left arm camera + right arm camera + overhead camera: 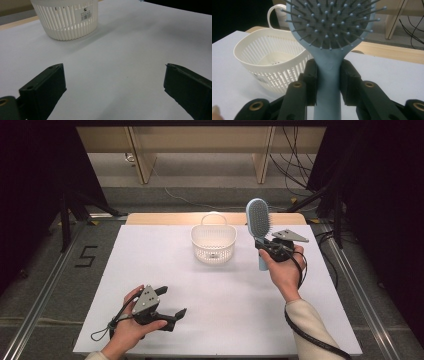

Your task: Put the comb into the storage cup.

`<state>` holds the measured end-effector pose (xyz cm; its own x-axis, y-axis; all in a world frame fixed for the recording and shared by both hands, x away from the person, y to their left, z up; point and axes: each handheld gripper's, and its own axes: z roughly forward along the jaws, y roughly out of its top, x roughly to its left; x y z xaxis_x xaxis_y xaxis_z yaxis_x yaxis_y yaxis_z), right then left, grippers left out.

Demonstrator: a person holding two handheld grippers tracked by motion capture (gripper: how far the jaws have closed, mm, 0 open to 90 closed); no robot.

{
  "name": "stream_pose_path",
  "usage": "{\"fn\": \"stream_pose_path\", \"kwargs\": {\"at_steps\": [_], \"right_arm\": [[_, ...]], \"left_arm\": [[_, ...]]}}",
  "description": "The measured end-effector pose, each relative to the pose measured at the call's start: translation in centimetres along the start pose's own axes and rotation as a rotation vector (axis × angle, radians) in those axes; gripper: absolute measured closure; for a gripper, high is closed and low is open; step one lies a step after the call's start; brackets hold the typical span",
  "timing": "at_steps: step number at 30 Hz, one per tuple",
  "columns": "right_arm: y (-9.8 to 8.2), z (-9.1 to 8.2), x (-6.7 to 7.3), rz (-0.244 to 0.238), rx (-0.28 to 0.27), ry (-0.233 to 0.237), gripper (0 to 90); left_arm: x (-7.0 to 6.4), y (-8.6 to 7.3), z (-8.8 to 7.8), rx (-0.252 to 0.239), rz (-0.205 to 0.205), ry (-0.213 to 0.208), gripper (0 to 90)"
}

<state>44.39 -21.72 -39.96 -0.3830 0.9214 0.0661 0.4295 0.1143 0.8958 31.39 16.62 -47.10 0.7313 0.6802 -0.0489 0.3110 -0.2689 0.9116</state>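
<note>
White sheeting covers the table [225, 320], with dark curtains at both sides and wooden furniture legs beyond its far edge. Clamped between the fingers of the right gripper [328, 80] is a light blue hairbrush [329, 37], held upright by the neck of its handle; the grey bristle pad rises above the fingertips and the handle's end hangs below them. Just beyond and to one side of those fingers, seen past the brush, stands a white slatted plastic basket [269, 62] with a loop handle, apart from the brush. Low over the near part of the table, the left gripper [113, 82] has its fingers spread wide around bare sheet, the basket well ahead of them.
</note>
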Motion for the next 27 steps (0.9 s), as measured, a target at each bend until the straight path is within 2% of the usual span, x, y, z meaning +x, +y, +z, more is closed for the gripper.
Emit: {"fn": "stream_pose_path", "kwargs": {"at_steps": [27], "right_arm": [[0.58, 0.47, 1.04, -0.007, -0.030, 0.008, 70.3]], "left_arm": [[-0.01, 0.01, -0.01, 0.000, -0.001, 0.001, 3.6]]}}
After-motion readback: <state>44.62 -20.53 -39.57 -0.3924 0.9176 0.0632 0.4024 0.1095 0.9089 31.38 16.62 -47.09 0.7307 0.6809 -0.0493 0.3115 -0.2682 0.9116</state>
